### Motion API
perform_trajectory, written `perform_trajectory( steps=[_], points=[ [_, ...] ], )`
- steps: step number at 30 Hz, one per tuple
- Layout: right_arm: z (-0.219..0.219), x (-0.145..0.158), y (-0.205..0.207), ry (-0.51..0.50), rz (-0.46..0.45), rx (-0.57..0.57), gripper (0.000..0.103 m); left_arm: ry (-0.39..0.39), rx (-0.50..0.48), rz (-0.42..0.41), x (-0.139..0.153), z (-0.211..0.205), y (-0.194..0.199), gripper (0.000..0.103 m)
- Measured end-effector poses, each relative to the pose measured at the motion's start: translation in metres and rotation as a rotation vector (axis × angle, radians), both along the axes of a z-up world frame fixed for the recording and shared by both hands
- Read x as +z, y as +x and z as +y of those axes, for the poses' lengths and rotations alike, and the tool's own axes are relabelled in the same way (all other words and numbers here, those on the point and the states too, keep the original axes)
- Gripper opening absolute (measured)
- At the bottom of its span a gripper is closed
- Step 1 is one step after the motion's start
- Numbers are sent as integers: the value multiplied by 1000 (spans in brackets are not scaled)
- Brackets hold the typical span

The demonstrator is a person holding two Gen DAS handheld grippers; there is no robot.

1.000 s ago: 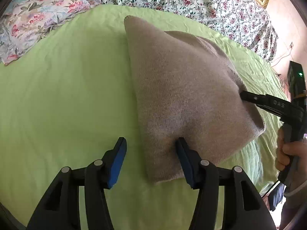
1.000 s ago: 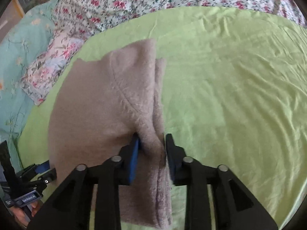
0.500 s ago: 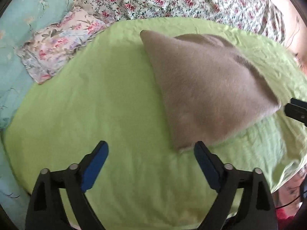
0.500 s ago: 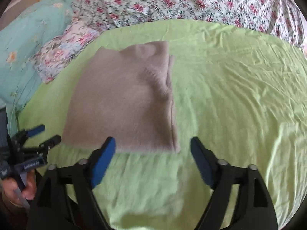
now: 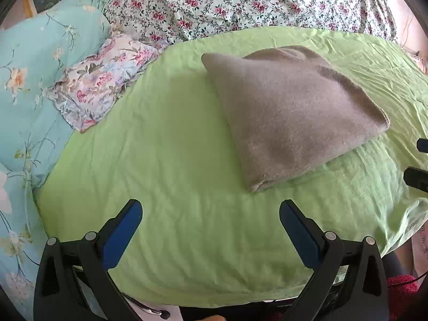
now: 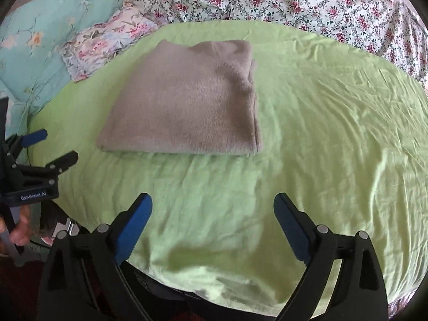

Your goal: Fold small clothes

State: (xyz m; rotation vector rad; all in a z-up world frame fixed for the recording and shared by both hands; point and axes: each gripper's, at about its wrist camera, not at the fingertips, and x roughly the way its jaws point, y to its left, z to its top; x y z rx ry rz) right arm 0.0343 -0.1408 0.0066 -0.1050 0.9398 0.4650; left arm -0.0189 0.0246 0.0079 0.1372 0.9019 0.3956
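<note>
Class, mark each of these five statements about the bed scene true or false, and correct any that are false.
1. The grey-brown garment lies folded on the green sheet. True.
2. The right gripper is clamped on the garment. False: its jaws stand wide apart, with only sheet between them.
3. The left gripper is open and touches no cloth. True.
4. The garment rests on the floral pillow. False: the pillow lies apart from it, at the edge of the sheet.
5. A red towel covers the garment. False: nothing lies on top of it.
</note>
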Motion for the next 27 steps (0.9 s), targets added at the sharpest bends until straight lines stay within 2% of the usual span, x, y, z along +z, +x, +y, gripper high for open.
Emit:
perform_trajectory(
  steps=[6, 12, 27],
  points=[
    [-1, 17, 5, 1, -39, 7, 95, 22, -13, -14, 12, -2, 9, 103],
    [10, 27, 18, -40, -73, 30, 97, 31, -6, -21, 15, -1, 22, 103],
    [43, 20, 51, -100, -46, 77, 98, -21, 27, -17, 12, 17, 51, 103]
  ],
)
